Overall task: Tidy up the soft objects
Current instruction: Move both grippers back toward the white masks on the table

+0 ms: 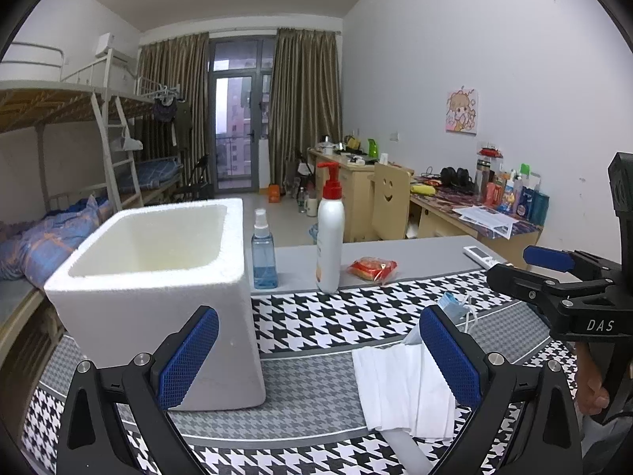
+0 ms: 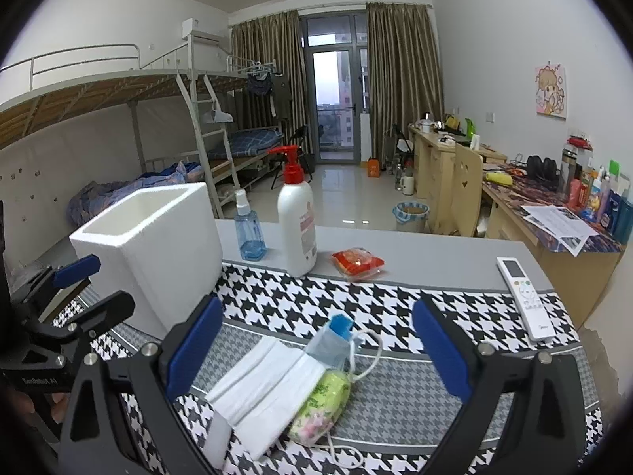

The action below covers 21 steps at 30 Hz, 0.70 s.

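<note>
Right wrist view: my right tongs, wide open and empty, straddle the white mask, whose long axis runs toward the desk's near-left corner, nearer than my open, empty left tongs.

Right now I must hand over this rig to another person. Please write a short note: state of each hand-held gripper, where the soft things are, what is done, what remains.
Left hand-held gripper: open, holding nothing, low over the houndstooth cloth beside the foam box.
Right hand-held gripper: open, holding nothing, above the soft pile.
Soft things: white folded mask, blue mask and green floral pouch lie together on the cloth.
Done: nothing visible inside the box.
Left: probably move each soft item into the box; bottles, red packet and remote seem not part of the job.
</note>
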Each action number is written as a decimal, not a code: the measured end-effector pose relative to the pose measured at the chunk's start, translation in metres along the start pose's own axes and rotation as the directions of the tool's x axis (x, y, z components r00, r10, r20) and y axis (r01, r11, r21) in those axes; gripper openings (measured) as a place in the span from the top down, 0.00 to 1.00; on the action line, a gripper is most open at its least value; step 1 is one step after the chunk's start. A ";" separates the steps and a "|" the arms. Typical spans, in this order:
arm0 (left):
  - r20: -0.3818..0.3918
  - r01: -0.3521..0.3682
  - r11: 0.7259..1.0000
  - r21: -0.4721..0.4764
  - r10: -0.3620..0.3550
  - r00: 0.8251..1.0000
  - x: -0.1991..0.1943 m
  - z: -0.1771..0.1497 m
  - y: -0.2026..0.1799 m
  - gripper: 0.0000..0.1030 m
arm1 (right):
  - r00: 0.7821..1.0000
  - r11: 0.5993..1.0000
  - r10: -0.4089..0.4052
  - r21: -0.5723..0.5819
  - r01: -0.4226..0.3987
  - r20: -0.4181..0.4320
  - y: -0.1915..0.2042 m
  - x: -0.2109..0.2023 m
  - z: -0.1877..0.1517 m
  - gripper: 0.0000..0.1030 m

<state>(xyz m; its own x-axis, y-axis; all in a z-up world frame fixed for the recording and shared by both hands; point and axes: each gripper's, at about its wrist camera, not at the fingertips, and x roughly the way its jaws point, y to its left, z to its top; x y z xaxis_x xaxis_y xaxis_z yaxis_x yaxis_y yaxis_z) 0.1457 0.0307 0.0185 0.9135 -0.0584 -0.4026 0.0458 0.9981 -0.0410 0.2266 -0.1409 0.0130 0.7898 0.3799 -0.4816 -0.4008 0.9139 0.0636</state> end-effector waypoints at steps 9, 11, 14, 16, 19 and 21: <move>-0.032 0.013 1.000 -0.014 -0.013 0.999 0.007 -0.008 -0.004 0.01 | 0.999 1.000 -0.007 0.015 0.008 -0.043 -0.012 0.009 -0.008 0.05; -0.041 0.016 1.000 -0.018 -0.016 0.999 0.009 -0.011 -0.005 0.01 | 0.999 1.000 -0.008 0.020 0.009 -0.053 -0.014 0.011 -0.011 0.05; -0.058 0.028 0.999 -0.018 -0.029 0.998 0.011 -0.017 -0.008 0.01 | 0.998 1.000 -0.007 0.024 0.008 -0.068 -0.017 0.015 -0.013 0.05; -0.066 0.038 0.999 -0.013 -0.039 0.997 0.011 -0.021 -0.011 0.01 | 0.997 1.000 -0.010 0.016 0.011 -0.072 -0.017 0.016 -0.015 0.05; -0.085 0.046 0.999 -0.012 -0.047 0.995 0.013 -0.028 -0.015 0.01 | 0.997 1.000 -0.008 0.012 0.009 -0.076 -0.018 0.017 -0.017 0.05; -0.095 0.045 0.999 -0.011 -0.046 0.994 0.015 -0.031 -0.018 0.01 | 0.997 1.000 -0.006 0.014 0.007 -0.080 -0.019 0.018 -0.018 0.05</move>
<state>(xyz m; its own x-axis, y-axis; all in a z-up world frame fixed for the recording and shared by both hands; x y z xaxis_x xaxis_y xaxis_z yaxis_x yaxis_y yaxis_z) 0.1460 0.0117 -0.0151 0.8677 -0.1055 -0.4857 0.0825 0.9942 -0.0686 0.2399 -0.1541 -0.0127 0.7524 0.3621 -0.5502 -0.3887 0.9185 0.0729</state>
